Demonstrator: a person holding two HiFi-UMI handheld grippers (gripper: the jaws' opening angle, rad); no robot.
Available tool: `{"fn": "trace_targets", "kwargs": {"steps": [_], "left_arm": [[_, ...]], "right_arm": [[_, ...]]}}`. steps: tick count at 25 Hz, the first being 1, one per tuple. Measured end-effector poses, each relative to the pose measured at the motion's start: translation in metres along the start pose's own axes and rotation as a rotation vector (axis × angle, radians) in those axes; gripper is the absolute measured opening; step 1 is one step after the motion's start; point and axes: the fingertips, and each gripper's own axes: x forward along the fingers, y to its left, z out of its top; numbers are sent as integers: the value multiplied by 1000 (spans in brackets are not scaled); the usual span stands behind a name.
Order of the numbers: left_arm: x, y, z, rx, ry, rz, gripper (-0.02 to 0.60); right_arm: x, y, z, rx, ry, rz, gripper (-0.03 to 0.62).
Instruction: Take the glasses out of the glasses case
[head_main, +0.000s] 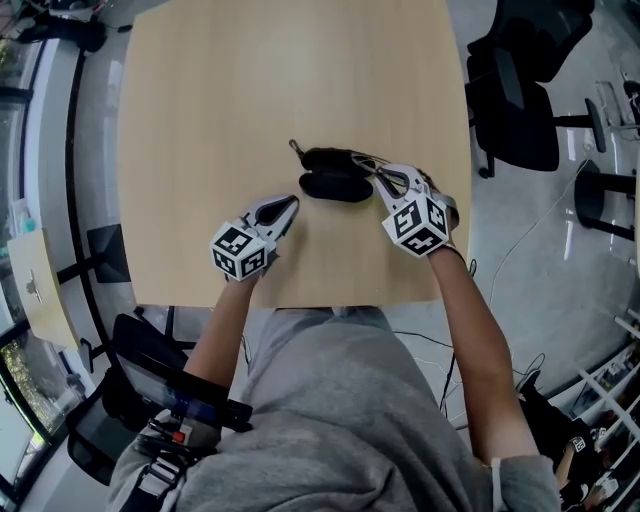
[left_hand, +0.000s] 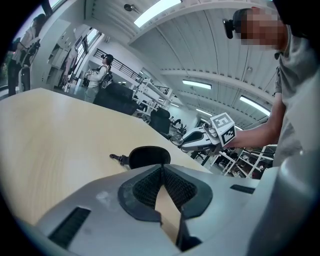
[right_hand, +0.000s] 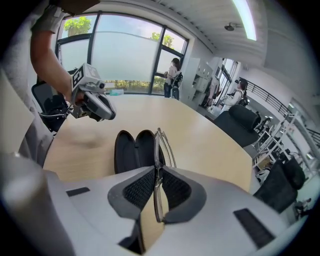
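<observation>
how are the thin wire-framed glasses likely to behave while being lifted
Probably light and fragile: the thin wire-framed glasses show only slim rims. Pinched edge-on in the right gripper, they may pivot or slip.

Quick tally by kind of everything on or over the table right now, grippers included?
Black oval glasses case, lying open: 1
Thin wire-framed glasses, clamped in the right gripper: 1
Grey two-jaw grippers: 2 (the left gripper is shut on nothing)
Total: 4

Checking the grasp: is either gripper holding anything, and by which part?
The right gripper pinches the glasses by their thin frame. The left gripper is shut, holding nothing.
</observation>
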Motion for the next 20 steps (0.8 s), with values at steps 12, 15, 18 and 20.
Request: {"fn": "trace_targets", "kwargs": {"steps": [12, 15, 18, 20], "left_arm": [[-31, -14, 2, 18, -5, 28, 8], [-40, -17, 0, 21, -4, 38, 7], [-52, -21, -4, 24, -5, 49, 7], [-61, -25, -7, 27, -7, 58, 8]], "right_arm": [[-18, -28, -82, 166, 85, -67, 49], [-16, -27, -97, 195, 110, -67, 48], [-13, -23, -111, 213, 135, -65, 48], [-11, -19, -120, 226, 157, -60, 49]]}}
